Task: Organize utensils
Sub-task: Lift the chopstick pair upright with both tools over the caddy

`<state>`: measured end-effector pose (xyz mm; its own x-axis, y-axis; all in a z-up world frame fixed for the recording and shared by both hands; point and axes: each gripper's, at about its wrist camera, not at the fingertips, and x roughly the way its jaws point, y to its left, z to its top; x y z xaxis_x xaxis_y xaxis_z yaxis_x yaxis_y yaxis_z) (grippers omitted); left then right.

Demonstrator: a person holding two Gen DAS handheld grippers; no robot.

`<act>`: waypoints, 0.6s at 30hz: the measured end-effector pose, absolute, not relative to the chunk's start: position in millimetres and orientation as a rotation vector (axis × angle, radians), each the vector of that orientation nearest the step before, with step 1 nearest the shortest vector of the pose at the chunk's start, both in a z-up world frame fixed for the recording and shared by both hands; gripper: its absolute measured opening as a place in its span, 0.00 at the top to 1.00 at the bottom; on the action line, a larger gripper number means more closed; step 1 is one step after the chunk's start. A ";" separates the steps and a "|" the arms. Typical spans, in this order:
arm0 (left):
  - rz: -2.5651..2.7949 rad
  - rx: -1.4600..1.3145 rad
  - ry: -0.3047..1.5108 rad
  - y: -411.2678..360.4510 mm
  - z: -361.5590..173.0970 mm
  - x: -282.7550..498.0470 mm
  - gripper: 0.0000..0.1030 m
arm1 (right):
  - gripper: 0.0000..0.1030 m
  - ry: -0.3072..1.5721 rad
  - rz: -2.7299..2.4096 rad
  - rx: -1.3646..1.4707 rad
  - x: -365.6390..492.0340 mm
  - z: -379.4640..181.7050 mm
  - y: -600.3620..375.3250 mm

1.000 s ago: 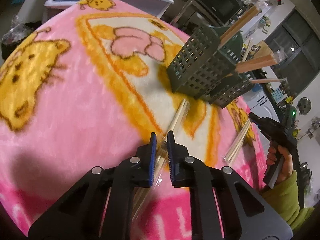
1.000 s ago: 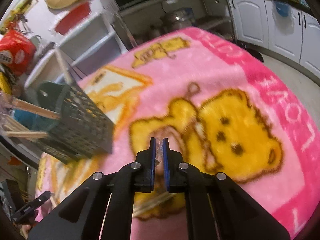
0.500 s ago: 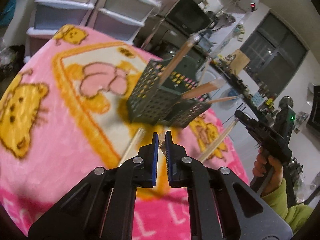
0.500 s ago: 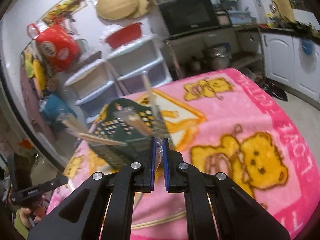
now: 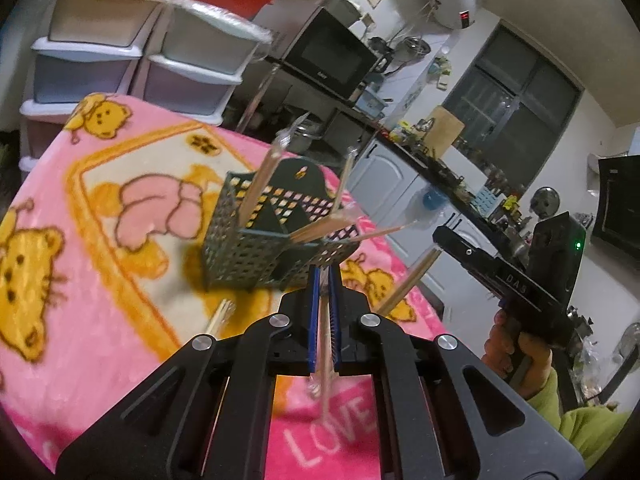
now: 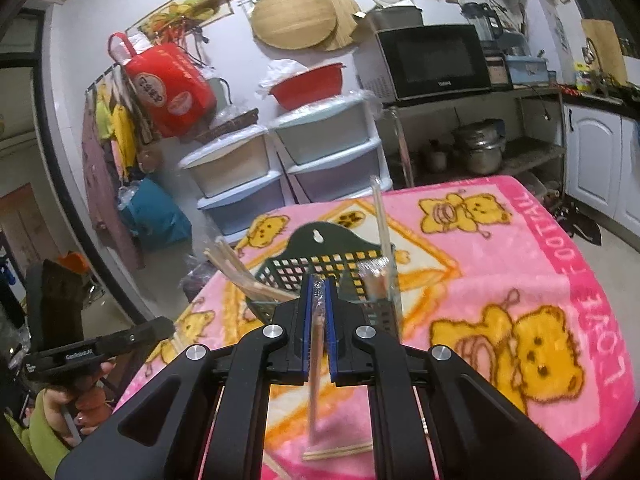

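A dark green perforated utensil caddy (image 5: pixel 260 240) stands on the pink blanket with several wrapped chopstick pairs leaning out of it; it also shows in the right wrist view (image 6: pixel 332 272). My left gripper (image 5: pixel 323 280) is shut on a wrapped chopstick pair (image 5: pixel 322 364) that hangs down, just in front of the caddy. My right gripper (image 6: pixel 319 288) is shut on another wrapped chopstick pair (image 6: pixel 316 360), held above the caddy's near side. The right gripper shows in the left wrist view (image 5: pixel 440 240) with its chopsticks (image 5: pixel 408 284).
Loose chopsticks lie on the blanket in the left wrist view (image 5: pixel 220 316) and in the right wrist view (image 6: pixel 338 452). Plastic drawer units (image 6: pixel 280 168), a microwave (image 6: pixel 432 60) and kitchen cabinets (image 6: pixel 592 160) stand beyond the table. The left hand's gripper (image 6: pixel 96 352) is at the left.
Both grippers have lifted their wrapped chopstick pairs off the blanket and moved up toward the caddy. Both views now look over it from higher.
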<state>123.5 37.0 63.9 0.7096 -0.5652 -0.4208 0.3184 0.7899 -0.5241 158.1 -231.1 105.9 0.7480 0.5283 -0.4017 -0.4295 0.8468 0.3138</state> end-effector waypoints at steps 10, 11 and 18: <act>-0.573 -0.404 0.549 17.1 95.5 128.0 0.98 | 0.94 0.442 0.526 0.200 155.0 128.7 -233.6; -0.580 -0.401 0.545 14.3 98.8 129.3 0.98 | 0.94 0.438 0.526 0.202 155.2 130.4 -233.9; -0.621 -0.394 0.511 2.0 118.3 134.6 0.98 | 0.94 0.390 0.524 0.201 153.9 146.5 -237.3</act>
